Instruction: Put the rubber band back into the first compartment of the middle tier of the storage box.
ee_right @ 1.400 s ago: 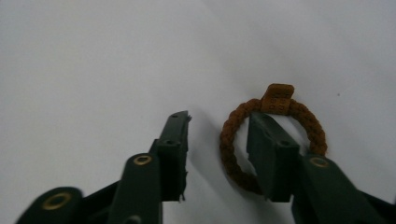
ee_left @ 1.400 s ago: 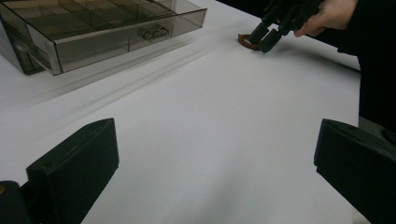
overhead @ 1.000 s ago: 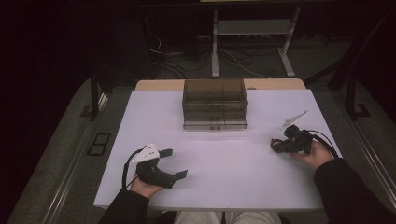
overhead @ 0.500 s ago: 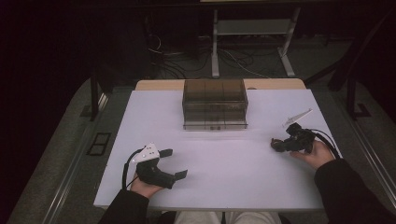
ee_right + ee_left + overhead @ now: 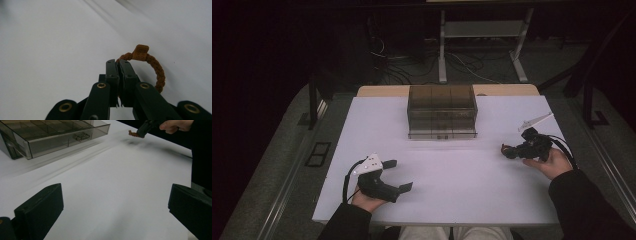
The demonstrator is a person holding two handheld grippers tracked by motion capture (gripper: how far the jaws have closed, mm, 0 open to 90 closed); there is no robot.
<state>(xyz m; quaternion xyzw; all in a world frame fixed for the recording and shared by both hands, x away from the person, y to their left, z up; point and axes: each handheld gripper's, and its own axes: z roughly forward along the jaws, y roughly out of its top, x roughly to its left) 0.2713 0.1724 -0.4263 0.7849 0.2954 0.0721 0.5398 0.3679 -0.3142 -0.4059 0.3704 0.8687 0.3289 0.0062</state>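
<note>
My right gripper [image 5: 118, 62] is shut on a brown braided bracelet [image 5: 155, 68] with a square bead; its loop sticks out to the right of the closed jaws, just above the white table. In the high view the right gripper [image 5: 508, 149] sits at the table's right side with the bracelet [image 5: 504, 148] at its tip. The left gripper view shows that bracelet [image 5: 133, 133] far off at the top. My left gripper [image 5: 398, 175] rests open near the front left edge, nothing between its jaws.
A smoky transparent drawer box [image 5: 441, 111] with compartments stands at the back middle of the white table [image 5: 452, 172]; it also appears as the box [image 5: 50, 135] at upper left. A white pointed tool [image 5: 534, 120] lies behind my right hand.
The right gripper has shifted slightly left with the bracelet held in it. The left gripper has stayed where it was.
</note>
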